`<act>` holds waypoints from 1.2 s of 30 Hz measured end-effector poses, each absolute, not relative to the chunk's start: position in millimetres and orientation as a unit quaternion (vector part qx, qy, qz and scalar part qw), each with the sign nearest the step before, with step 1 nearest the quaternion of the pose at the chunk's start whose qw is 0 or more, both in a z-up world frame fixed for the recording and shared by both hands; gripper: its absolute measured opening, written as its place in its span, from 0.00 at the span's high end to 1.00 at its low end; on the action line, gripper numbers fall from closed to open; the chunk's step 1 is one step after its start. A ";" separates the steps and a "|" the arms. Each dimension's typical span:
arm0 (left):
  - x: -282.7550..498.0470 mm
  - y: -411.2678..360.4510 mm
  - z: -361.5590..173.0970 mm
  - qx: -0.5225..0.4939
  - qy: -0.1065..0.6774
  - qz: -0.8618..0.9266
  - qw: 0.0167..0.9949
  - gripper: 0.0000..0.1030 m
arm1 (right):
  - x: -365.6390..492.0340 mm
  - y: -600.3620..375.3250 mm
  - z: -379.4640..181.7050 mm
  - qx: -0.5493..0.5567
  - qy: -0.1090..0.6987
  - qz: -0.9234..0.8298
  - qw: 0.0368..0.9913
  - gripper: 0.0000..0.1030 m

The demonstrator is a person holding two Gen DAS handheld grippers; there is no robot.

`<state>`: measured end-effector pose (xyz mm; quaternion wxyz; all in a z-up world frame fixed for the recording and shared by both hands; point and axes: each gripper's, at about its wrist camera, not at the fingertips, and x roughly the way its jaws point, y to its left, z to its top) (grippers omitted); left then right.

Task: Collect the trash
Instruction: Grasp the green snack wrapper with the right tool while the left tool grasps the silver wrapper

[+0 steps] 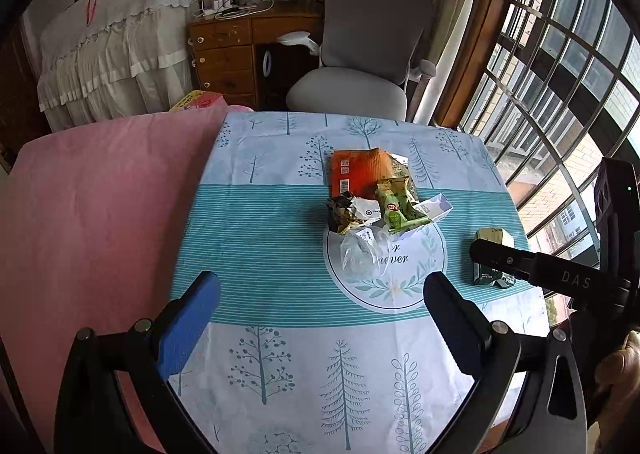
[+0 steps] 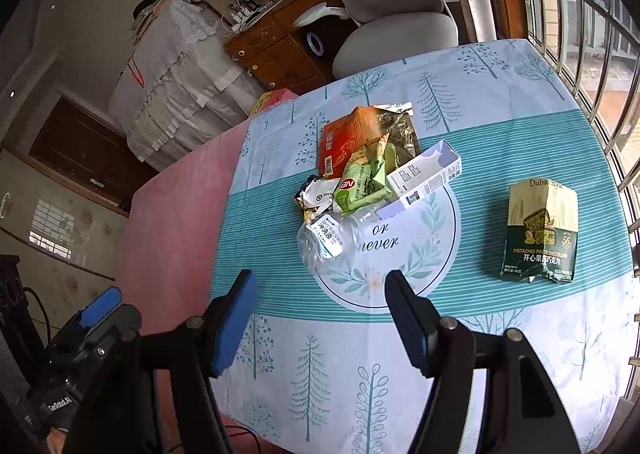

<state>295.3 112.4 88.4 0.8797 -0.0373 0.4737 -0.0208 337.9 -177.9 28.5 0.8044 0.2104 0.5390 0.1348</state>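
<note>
Trash pile [image 2: 360,178] of wrappers, a small box and a clear bottle [image 2: 332,242] is shown mid-tablecloth [image 2: 500,126], a chocolate packet [image 2: 542,230] lying apart to its right, while left gripper [image 1: 320,318] and right gripper [image 2: 320,318] are held with jaws apart, nothing gripped.

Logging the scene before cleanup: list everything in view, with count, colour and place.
Orange foil snack bag: 1, orange, far end of pile.
Green snack wrapper: 1, green, on top of the pile.
White-lilac cardboard box: 1, open, pile's right.
Crumpled gold-white wrapper: 1, pile's left.
Clear plastic bottle: 1, transparent, near end of pile.
Pistachio chocolate pouch: 1, cream-green, alone at right.
Tree-print tablecloth: 1, blue-teal.
Pink sheet: 1, left.
Grey office chair: 1, behind the table.
Left hand-held gripper: open.
Right hand-held gripper: open.
</note>
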 end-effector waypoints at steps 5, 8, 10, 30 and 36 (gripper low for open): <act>364.5 124.7 63.2 -0.022 0.506 -0.062 0.860 0.02 | 382.8 -182.4 2.6 0.262 0.551 0.076 0.789 0.35; 405.0 128.8 42.1 -0.015 0.523 -0.086 0.848 0.02 | 405.9 -180.9 -20.7 0.290 0.560 0.044 0.775 0.35; 430.1 130.0 25.3 -0.008 0.535 -0.098 0.839 0.03 | 419.6 -176.8 -37.2 0.303 0.567 0.028 0.766 0.35; 508.5 97.8 -69.8 -0.010 0.622 -0.195 0.758 0.05 | 443.7 -151.2 -79.0 0.288 0.580 0.018 0.762 0.83; 518.9 92.1 -90.1 -0.037 0.644 -0.211 0.735 0.18 | 438.9 -159.3 -79.3 0.302 0.573 0.018 0.762 0.83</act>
